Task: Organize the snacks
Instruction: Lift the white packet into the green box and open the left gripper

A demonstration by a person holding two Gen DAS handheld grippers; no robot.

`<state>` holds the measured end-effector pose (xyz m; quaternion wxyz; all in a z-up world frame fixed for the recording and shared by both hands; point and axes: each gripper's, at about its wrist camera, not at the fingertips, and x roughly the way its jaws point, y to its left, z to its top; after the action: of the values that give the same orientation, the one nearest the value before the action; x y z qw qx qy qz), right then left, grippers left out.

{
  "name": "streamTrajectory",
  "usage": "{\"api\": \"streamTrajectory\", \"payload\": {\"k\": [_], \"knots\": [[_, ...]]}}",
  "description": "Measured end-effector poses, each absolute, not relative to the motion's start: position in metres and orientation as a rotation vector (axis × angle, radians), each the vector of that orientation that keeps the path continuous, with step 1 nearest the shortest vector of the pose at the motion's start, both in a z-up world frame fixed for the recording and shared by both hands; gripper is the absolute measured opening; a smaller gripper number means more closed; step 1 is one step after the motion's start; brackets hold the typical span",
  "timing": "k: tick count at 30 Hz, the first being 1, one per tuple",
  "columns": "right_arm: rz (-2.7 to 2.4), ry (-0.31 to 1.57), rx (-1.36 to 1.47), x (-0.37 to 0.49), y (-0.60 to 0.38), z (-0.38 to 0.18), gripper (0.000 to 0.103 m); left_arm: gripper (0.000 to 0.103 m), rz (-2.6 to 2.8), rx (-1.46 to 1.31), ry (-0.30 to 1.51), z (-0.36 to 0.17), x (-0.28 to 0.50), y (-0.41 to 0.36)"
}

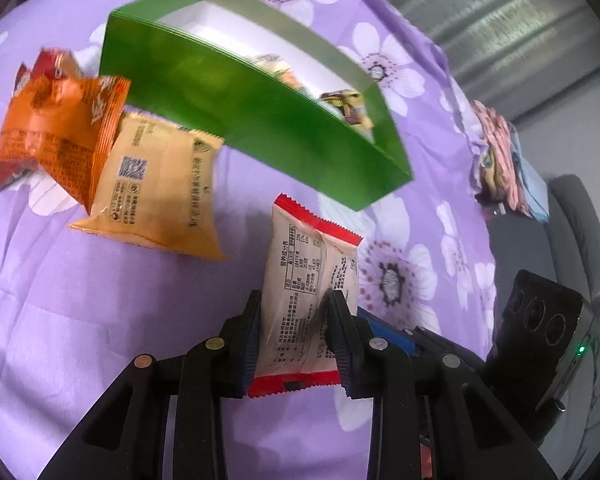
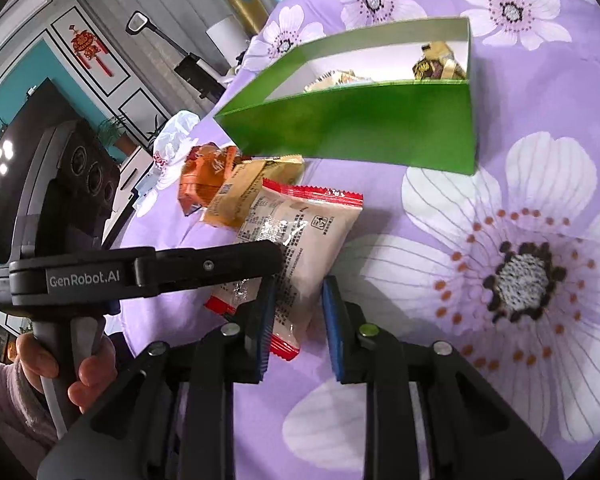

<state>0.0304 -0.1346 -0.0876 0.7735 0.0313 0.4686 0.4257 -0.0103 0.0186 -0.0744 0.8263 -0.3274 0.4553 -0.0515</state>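
My left gripper (image 1: 296,320) is shut on a beige snack pack with red ends (image 1: 312,264) and holds it above the purple floral cloth (image 1: 100,340). In the right wrist view the same pack (image 2: 300,236) hangs from the left gripper's black finger (image 2: 236,260). My right gripper (image 2: 296,328) stands just below it, its blue pads a narrow gap apart; the pack's lower corner lies against the left pad, clear of the right one. The open green box (image 1: 240,120) (image 2: 360,128) stands beyond, with a few packs inside. An orange pack (image 1: 56,128) and a tan pack (image 1: 160,192) lie left of it.
The cloth-covered surface ends at the right in the left wrist view, where a bundle of folded fabric (image 1: 500,160) lies. A white plastic bag (image 2: 176,132) sits at the far edge behind the packs. A person's hand (image 2: 60,360) holds the left gripper's handle.
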Motion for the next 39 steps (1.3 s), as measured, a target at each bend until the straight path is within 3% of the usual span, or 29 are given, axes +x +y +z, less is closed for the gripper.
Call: {"api": "streamTrajectory", "payload": {"k": [26, 39], "knots": [[0.888, 0.784, 0.054, 0.058, -0.137, -0.006, 0.024, 0.032, -0.184, -0.507, 0.765, 0.011, 0.031, 0.015], [0.886, 0.762, 0.051, 0.093, -0.119, 0.001, 0.024, 0.032, -0.186, -0.500, 0.748, 0.017, 0.064, 0.035]]}}
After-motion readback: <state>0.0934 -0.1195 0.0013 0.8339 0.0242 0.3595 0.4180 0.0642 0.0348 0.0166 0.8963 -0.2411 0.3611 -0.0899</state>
